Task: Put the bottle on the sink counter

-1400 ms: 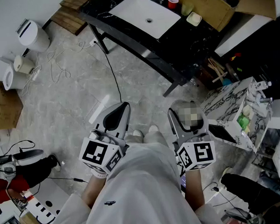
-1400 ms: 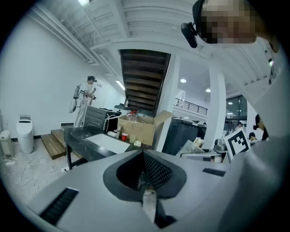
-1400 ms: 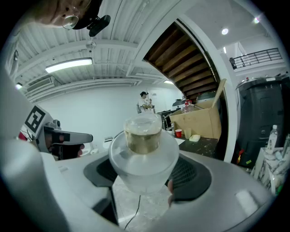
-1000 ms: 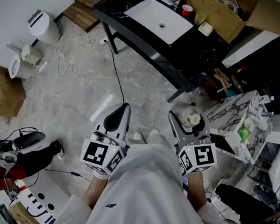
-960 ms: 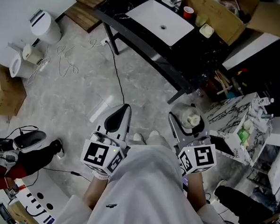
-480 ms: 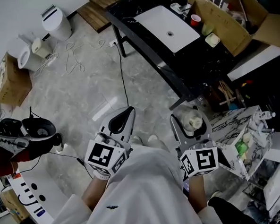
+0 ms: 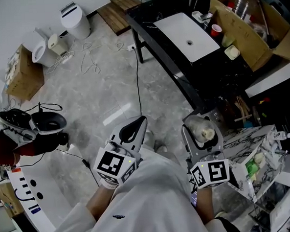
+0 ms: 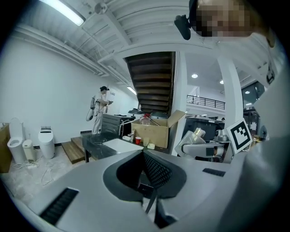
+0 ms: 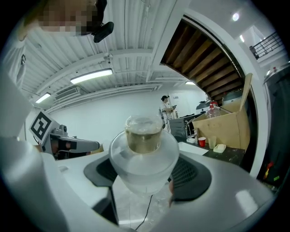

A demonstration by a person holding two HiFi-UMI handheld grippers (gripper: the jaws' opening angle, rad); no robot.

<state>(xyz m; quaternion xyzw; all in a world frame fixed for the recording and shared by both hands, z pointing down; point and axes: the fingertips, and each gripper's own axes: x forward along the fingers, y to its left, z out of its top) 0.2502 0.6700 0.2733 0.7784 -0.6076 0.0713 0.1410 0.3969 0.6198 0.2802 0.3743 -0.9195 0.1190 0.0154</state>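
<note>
A clear plastic bottle [image 7: 205,132] with a pale cap sits between the jaws of my right gripper [image 7: 200,129], which is shut on its body. In the right gripper view the bottle [image 9: 144,149] fills the middle, cap pointing away from the camera. My left gripper [image 7: 141,120] hangs level with the right one at its left, jaws together and empty; in its own view the left gripper [image 8: 144,153] shows the two jaws meeting. The black sink counter [image 7: 181,71] with its white basin [image 7: 189,31] stands ahead and slightly right, well beyond both grippers.
An open cardboard box [image 7: 250,33], a red cup [image 7: 216,29] and a small dish rest on the counter's right end. Cables [image 7: 138,79] trail over the marble floor. Two toilets [image 7: 75,19] stand far left. A marble-patterned cabinet [image 7: 255,160] is close at the right. A person [image 8: 100,108] stands far off.
The head view has shifted: the counter, the basin and the floor have slid right and down in the picture. Both grippers keep their pose, and the bottle stays in the right jaws.
</note>
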